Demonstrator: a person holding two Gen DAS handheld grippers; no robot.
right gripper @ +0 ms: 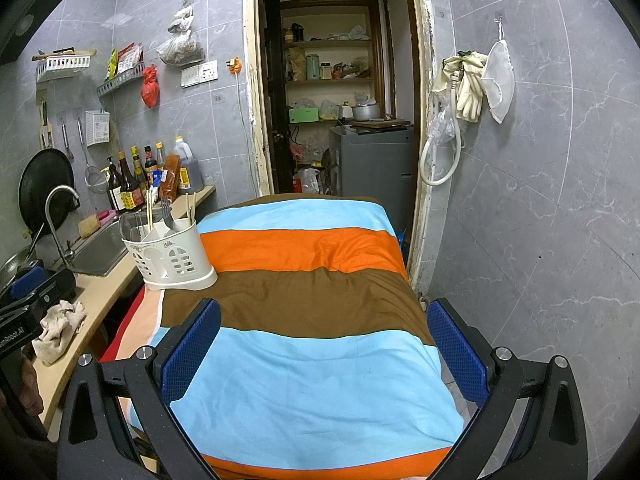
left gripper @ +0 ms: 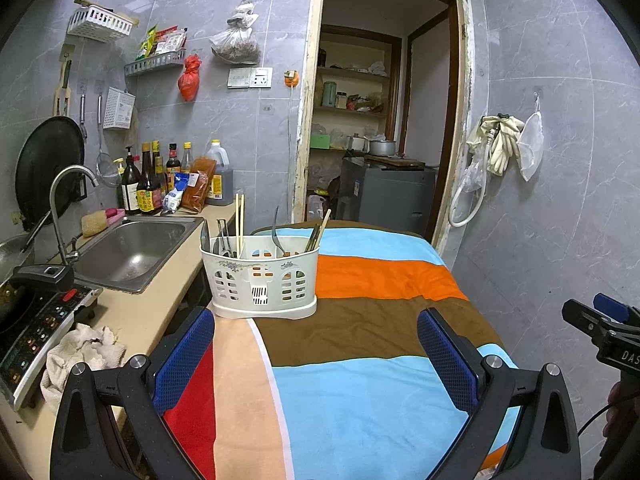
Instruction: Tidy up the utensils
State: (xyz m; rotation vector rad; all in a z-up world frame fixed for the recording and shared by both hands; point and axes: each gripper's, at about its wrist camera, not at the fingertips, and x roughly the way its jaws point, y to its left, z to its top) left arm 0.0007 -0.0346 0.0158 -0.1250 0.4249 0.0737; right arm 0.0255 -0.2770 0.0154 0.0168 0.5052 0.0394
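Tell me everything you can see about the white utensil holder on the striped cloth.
The utensil holder is a cream-white plastic caddy with arched cut-outs, a small floral print and a flared base. It stands upright at the left edge of the striped cloth, beside the sink. Dividers split it into compartments holding chopsticks, a fork, darker sticks and metal utensils. Neither the left gripper nor the right gripper touches it; both are open.

Grey marble-look tiles [right gripper: 560,200] cover the walls. At twelve o'clock an open doorway [left gripper: 384,100] shows pantry shelves [left gripper: 352,76] and a grey cabinet [right gripper: 372,160]. At nine o'clock a beige counter [left gripper: 136,316] carries a steel sink [left gripper: 132,248] and tap [left gripper: 64,204]. A striped cloth [right gripper: 312,312] covers the table at six o'clock.
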